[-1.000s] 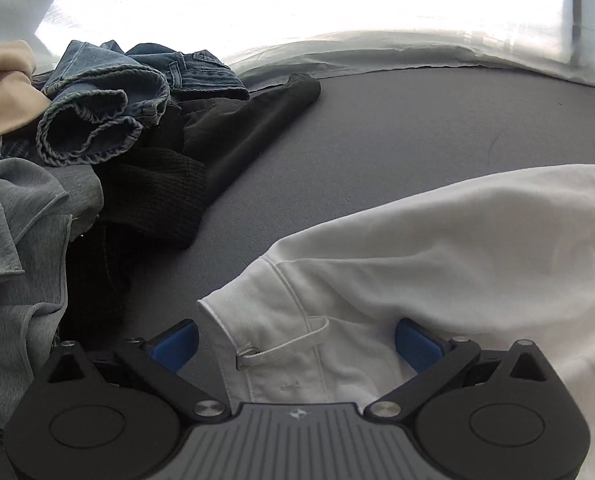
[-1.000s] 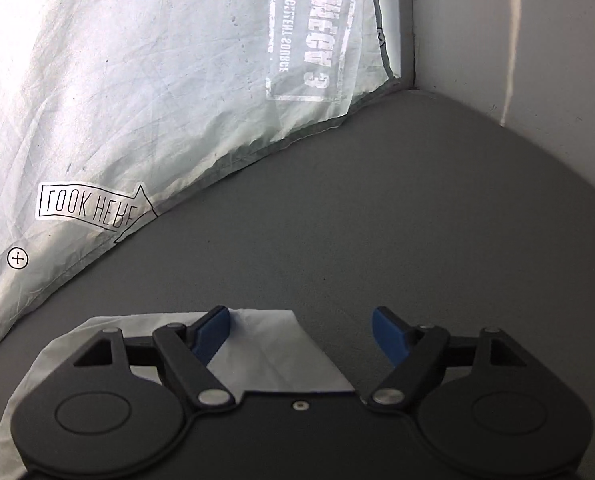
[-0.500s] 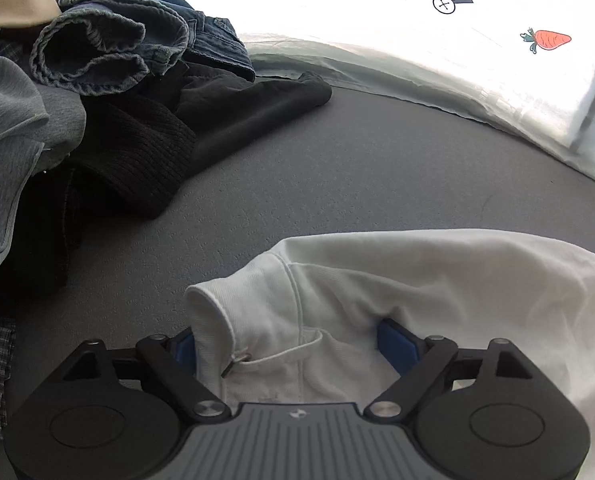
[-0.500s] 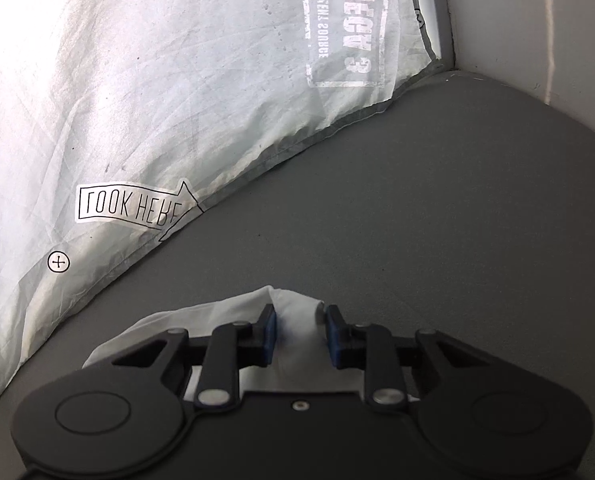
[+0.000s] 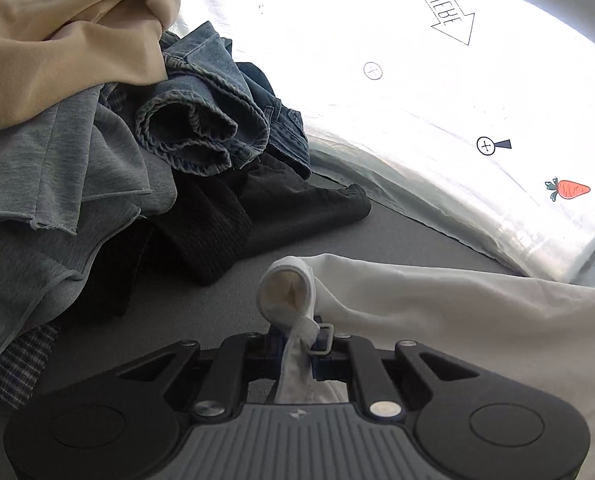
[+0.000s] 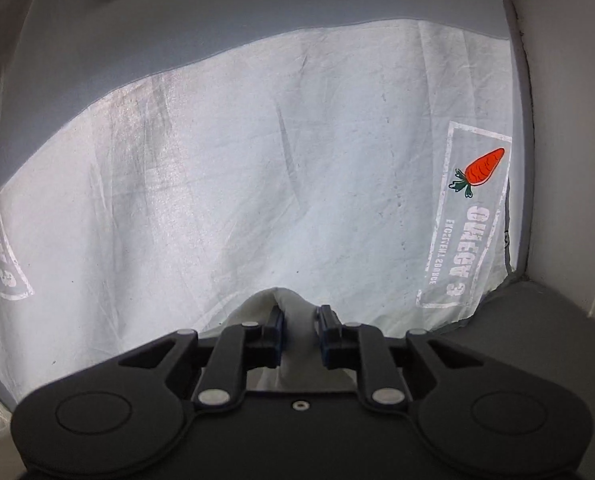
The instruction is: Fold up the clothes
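A white garment [image 5: 477, 312] lies over the grey table, stretching to the right in the left wrist view. My left gripper [image 5: 295, 340] is shut on its bunched waistband corner with a small loop, lifted a little off the table. My right gripper [image 6: 300, 330] is shut on another fold of the white garment [image 6: 293, 308] and is raised, pointing at the backdrop sheet.
A pile of clothes sits at the left: blue jeans [image 5: 213, 120], grey garment [image 5: 57, 184], beige garment [image 5: 65, 28], black knit [image 5: 225, 216]. A white printed backdrop [image 6: 257, 180] stands behind the grey table [image 5: 397, 236]. A white wall [image 6: 573, 120] is at the right.
Both grippers closed on the white garment and lifted it. The left view swung toward the clothes pile; the right view tilted up to the backdrop.
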Tool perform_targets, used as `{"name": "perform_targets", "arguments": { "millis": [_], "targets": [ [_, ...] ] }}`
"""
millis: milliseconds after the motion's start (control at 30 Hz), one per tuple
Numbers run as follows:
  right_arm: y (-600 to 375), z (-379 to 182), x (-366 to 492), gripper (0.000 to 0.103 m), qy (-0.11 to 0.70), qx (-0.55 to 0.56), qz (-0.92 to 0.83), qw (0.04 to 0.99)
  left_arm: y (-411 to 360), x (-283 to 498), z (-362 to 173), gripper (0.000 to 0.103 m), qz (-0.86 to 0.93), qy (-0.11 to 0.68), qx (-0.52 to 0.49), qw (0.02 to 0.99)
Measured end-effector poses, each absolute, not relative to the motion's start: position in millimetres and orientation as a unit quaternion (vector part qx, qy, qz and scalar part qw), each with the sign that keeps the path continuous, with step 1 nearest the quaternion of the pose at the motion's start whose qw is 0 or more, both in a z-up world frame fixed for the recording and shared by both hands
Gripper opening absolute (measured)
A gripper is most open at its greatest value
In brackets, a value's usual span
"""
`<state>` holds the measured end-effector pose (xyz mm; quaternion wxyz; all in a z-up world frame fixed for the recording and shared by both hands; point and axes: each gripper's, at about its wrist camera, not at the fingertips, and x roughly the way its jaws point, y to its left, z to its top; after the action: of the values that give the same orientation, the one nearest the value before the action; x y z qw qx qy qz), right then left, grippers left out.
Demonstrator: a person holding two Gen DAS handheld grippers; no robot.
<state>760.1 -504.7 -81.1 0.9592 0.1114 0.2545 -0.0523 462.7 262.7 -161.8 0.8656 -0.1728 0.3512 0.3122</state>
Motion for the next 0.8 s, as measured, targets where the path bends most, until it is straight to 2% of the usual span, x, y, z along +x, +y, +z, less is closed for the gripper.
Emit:
{"name": "perform_targets", "arguments": {
  "millis": [33,100,133,233,267,567,700,733,767,800],
  "targets": [
    [-496,-89,771,0.045,0.277,0.079,-0.076,0.955,263,469,-171,0.021,0.325,0.37,-0.169,0.854],
    [-481,-102,775,0.045,0.306,0.029,-0.104,0.946,259,471,-181,0.031,0.349,0.388,-0.169,0.836],
    [-479,-106,767,0.047,0.311,0.026,-0.106,0.944,256,467,-179,0.031,0.358,0.376,-0.175,0.837],
    [-490,-119,732,0.061,0.321,0.048,-0.104,0.94,249,452,-167,0.048,0.367,0.339,-0.194,0.844],
    [-497,-125,719,0.062,0.329,0.06,-0.119,0.935,247,447,-162,0.056,0.368,0.331,-0.197,0.847],
    [-564,-199,631,0.062,0.394,0.251,-0.255,0.847,195,430,-154,0.059,0.32,0.358,-0.177,0.859],
    [-564,-207,624,0.069,0.377,0.275,-0.234,0.853,177,424,-161,0.059,0.314,0.373,-0.183,0.854],
    [-561,-206,627,0.061,0.377,0.267,-0.227,0.857,173,423,-161,0.059,0.314,0.374,-0.182,0.854],
    [-559,-207,632,0.032,0.381,0.25,-0.221,0.862,169,421,-161,0.059,0.313,0.375,-0.18,0.854],
    [-556,-207,637,0.02,0.387,0.232,-0.216,0.866,166,420,-159,0.059,0.313,0.375,-0.176,0.855]
  ]
}}
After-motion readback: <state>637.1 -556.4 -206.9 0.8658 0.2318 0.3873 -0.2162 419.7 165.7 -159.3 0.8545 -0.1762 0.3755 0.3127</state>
